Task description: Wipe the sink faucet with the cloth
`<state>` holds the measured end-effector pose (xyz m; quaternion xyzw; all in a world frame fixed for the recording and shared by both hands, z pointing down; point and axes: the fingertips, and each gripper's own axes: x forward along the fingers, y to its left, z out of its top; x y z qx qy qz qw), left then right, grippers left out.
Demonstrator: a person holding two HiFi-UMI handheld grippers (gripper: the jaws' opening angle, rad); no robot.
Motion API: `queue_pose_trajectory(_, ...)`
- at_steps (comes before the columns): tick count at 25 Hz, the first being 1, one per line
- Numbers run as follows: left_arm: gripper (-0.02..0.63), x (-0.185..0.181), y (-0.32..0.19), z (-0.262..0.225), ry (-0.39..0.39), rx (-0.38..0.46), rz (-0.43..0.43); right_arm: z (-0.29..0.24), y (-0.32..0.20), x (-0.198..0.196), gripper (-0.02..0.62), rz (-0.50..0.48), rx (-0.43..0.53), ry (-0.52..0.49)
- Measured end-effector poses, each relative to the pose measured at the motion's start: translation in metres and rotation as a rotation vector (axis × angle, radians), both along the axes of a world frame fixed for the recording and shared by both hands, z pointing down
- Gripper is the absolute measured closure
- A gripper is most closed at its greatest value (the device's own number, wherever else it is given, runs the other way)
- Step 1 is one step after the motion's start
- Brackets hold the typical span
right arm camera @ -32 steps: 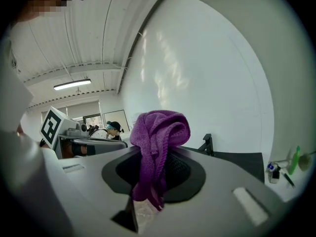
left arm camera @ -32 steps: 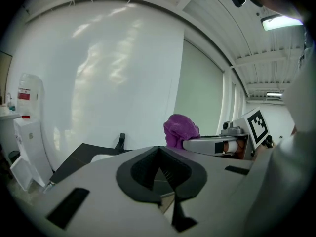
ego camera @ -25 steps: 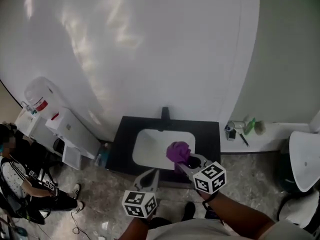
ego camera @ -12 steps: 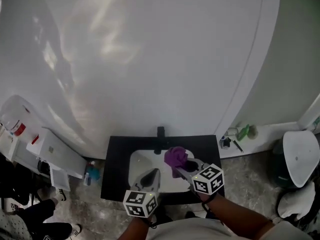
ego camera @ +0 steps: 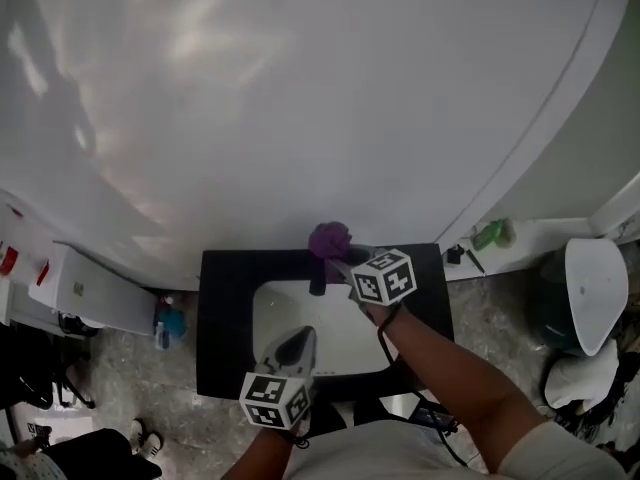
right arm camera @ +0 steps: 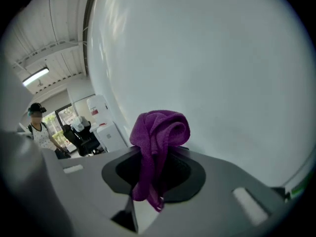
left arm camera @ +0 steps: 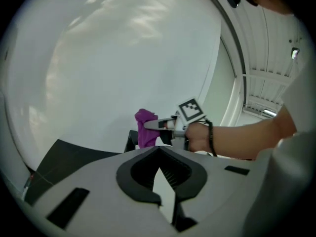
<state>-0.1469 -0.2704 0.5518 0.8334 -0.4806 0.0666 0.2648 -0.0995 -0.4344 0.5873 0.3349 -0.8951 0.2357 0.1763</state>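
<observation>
Two grippers show. The right gripper point(ego camera: 338, 259), its arm stretched forward, pinches the purple cloth point(ego camera: 329, 238) just above the black faucet point(ego camera: 318, 280); a second ago it hung over the basin point(ego camera: 335, 333). The left gripper point(ego camera: 295, 347), jaws pressed together and empty, hovers at the basin's near edge. A white wall point(ego camera: 300, 118) stands close behind the cloth.

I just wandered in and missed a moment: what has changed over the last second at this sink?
The right tool, still clamped on the purple cloth, moved forward from over the basin to the black faucet at the back. The left tool stayed low near the basin's front edge, shut and empty.
</observation>
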Motion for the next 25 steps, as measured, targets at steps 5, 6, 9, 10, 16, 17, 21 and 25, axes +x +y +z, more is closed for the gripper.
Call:
queue_pose_trajectory(5, 0.6, -0.01, -0.003, 0.009, 0.005, -0.054, -0.017, 0.05, -0.061, -0.019, 0.503, -0.015, -0.034, 0.118)
queue_pose_trajectory(6, 0.6, -0.011, -0.004, 0.01, 0.007, -0.063, -0.021, 0.053, -0.062, -0.021, 0.505, -0.02, -0.033, 0.124)
queue_pose_trajectory(9, 0.6, -0.013, -0.01, 0.017, 0.009, -0.077, -0.029, 0.056, -0.043, -0.024, 0.506, -0.048, -0.036, 0.113)
queue_pose_trajectory(10, 0.6, -0.014, -0.013, 0.018, 0.009, -0.078, -0.031, 0.058, -0.027, -0.025, 0.508, -0.063, -0.05, 0.103)
queue_pose_trajectory(16, 0.6, -0.015, -0.029, 0.009, 0.006, -0.064, -0.027, 0.05, 0.027, -0.027, 0.508, -0.15, -0.072, 0.093)
queue_pose_trajectory(17, 0.6, -0.015, -0.031, 0.008, 0.003, -0.066, -0.027, 0.039, 0.006, -0.024, 0.508, -0.122, -0.036, 0.086)
queue_pose_trajectory(21, 0.6, -0.011, -0.03, 0.012, -0.009, -0.067, -0.013, 0.033, -0.067, -0.016, 0.506, -0.044, -0.003, 0.135)
queue_pose_trajectory(25, 0.6, -0.006, -0.03, 0.014, -0.016, -0.067, -0.005, 0.059, -0.029, -0.023, 0.508, -0.101, -0.03, 0.158)
